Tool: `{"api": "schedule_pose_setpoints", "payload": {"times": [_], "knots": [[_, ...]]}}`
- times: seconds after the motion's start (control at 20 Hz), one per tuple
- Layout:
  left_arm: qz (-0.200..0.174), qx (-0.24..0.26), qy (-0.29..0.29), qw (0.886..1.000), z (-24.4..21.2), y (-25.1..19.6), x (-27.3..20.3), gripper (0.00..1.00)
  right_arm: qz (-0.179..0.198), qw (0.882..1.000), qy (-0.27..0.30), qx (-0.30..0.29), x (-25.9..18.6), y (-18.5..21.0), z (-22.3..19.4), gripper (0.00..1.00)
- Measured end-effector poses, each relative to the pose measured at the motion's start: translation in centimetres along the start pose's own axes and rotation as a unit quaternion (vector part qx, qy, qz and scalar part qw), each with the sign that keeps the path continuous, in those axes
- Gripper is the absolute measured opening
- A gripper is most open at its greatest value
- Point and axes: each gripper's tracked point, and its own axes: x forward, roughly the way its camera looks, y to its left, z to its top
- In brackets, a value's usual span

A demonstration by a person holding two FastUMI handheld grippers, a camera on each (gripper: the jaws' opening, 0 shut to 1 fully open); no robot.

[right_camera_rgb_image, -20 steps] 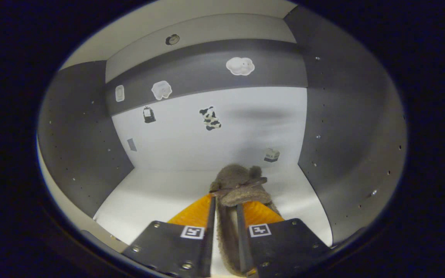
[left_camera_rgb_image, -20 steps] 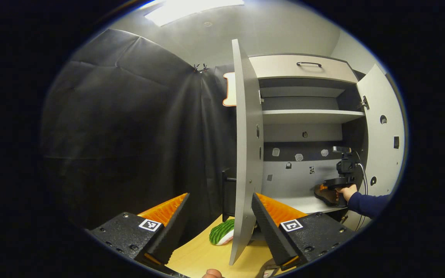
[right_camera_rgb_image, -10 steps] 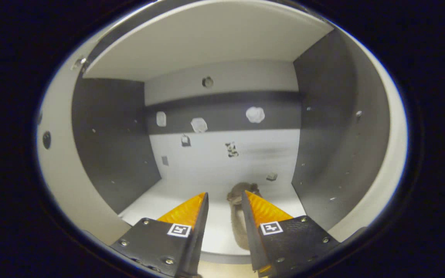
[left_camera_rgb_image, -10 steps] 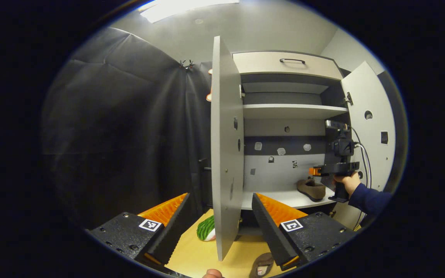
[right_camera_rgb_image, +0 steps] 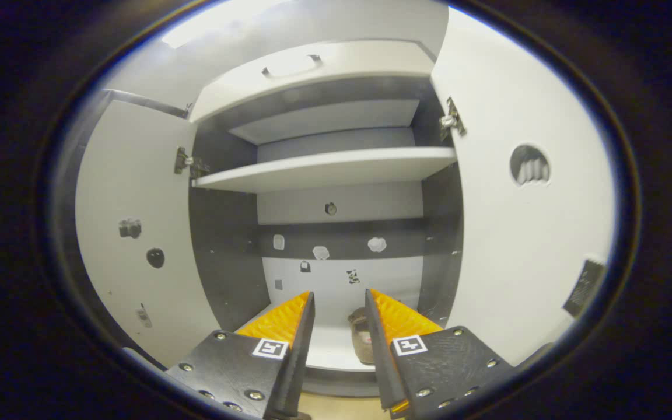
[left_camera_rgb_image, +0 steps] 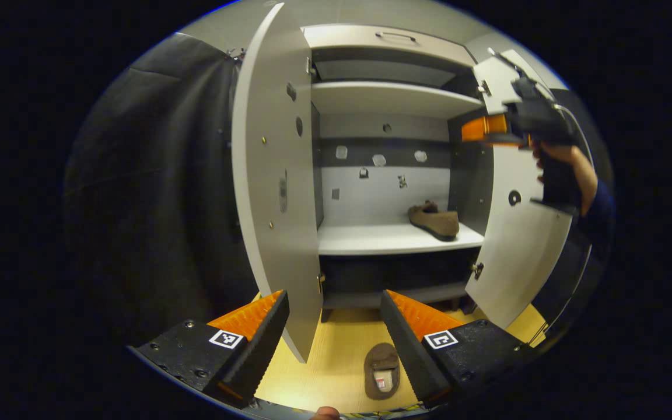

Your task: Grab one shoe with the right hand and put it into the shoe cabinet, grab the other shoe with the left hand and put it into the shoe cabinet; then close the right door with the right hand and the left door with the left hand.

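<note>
The shoe cabinet (left_camera_rgb_image: pixel 394 239) stands with both doors open. One brown shoe (left_camera_rgb_image: pixel 434 220) lies on the right side of its lower shelf, free of any gripper. The other brown shoe (left_camera_rgb_image: pixel 381 370) rests on the wooden floor in front, just inside my left gripper's right finger. My left gripper (left_camera_rgb_image: pixel 333 297) is open above the floor, with the left door's (left_camera_rgb_image: pixel 272 175) lower edge between its fingers. A hand holds my right gripper (left_camera_rgb_image: pixel 485 128) high by the right door (left_camera_rgb_image: pixel 517 251). In the right gripper view, my right gripper (right_camera_rgb_image: pixel 339 294) is open outside the cabinet, the shelved shoe (right_camera_rgb_image: pixel 361 344) beyond it.
Black cloth wall (left_camera_rgb_image: pixel 155 175) hangs left of the cabinet. An upper shelf (right_camera_rgb_image: pixel 324 169) and a drawer with a handle (right_camera_rgb_image: pixel 289 64) sit above the shoe's compartment. The open doors (right_camera_rgb_image: pixel 132 233) (right_camera_rgb_image: pixel 522 233) flank the opening. Wooden floor (left_camera_rgb_image: pixel 330 356) lies in front.
My right gripper let go of the shoe on the shelf and drew back out of the cabinet and upward. My left gripper swung toward the cabinet front, bringing the floor shoe into view.
</note>
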Motion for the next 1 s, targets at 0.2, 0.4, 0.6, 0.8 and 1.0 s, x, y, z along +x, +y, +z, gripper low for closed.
{"api": "schedule_pose_setpoints", "payload": {"times": [0.2,0.4,0.6,0.8,1.0], "knots": [[-0.038,0.012,0.072,0.997,-7.0,-2.0,2.3,0.97,-0.013,0.999,-0.038,-0.006,-4.6,-0.8,4.5,0.62],[-0.083,0.017,0.179,0.980,-14.7,-3.7,4.6,0.98,-0.018,0.998,-0.055,-0.008,-8.3,-0.7,6.9,0.69],[-0.116,0.015,0.252,0.961,-21.1,-4.5,6.5,0.98,-0.034,0.997,-0.064,-0.011,-10.6,-1.7,8.0,0.82],[-0.139,0.013,0.325,0.935,-26.0,-4.8,7.3,0.95,-0.051,0.997,-0.063,-0.006,-12.7,-2.8,8.4,0.82],[-0.146,0.017,0.364,0.920,-28.3,-4.1,8.1,0.86,-0.069,0.995,-0.075,-0.011,-14.5,-3.9,9.2,0.78]]}}
